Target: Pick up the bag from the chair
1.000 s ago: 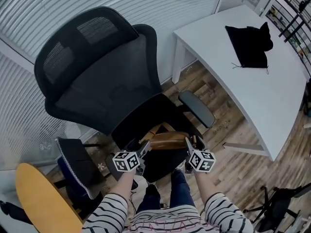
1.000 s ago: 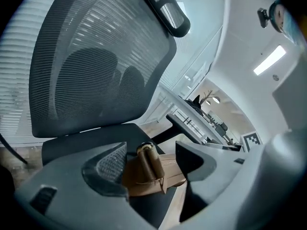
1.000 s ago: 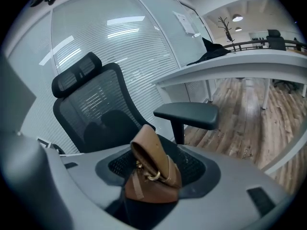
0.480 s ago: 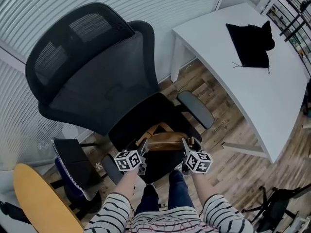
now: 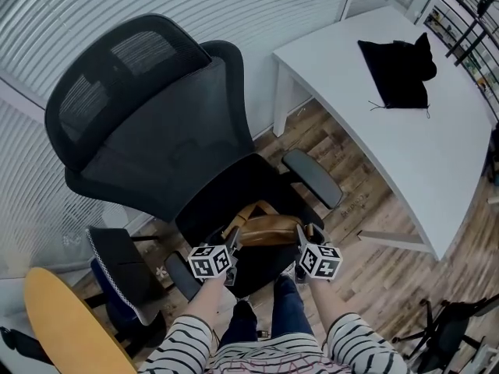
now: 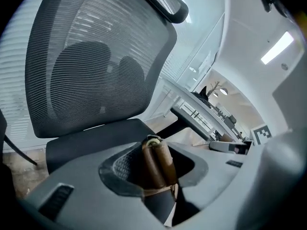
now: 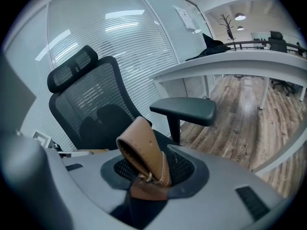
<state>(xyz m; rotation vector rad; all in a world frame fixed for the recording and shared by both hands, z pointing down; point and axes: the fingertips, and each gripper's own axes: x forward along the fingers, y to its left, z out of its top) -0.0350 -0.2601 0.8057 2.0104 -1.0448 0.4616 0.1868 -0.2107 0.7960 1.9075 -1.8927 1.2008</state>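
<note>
A brown leather bag (image 5: 269,228) lies across the front of the seat (image 5: 226,193) of a black mesh-backed office chair (image 5: 156,131), close to the seat's front edge and between the two armrests. It is long, low and tan, with a looped handle rising from its middle towards the backrest.

The left gripper (image 5: 232,240) is at the bag's left end and the right gripper (image 5: 301,236) at its right end, both angled downward. Their jaws have just been closing. In the left gripper view a rolled, dark brown strap end (image 6: 156,164) stands upright between the narrowed jaws. In the right gripper view a folded tan strap loop (image 7: 143,150) with a small metal ring at its base sits between the pads. Both pairs appear to be pressing on the leather, though the contact itself is hard to make out.

The right armrest (image 5: 313,176) is just beyond the bag's right end. Past it is a strip of wood-plank floor (image 5: 366,271), then the corner of a white desk (image 5: 405,154) carrying a black cloth item (image 5: 398,72). A slatted blind (image 5: 234,6) lines the wall behind the backrest. The space above the seat is open.
</note>
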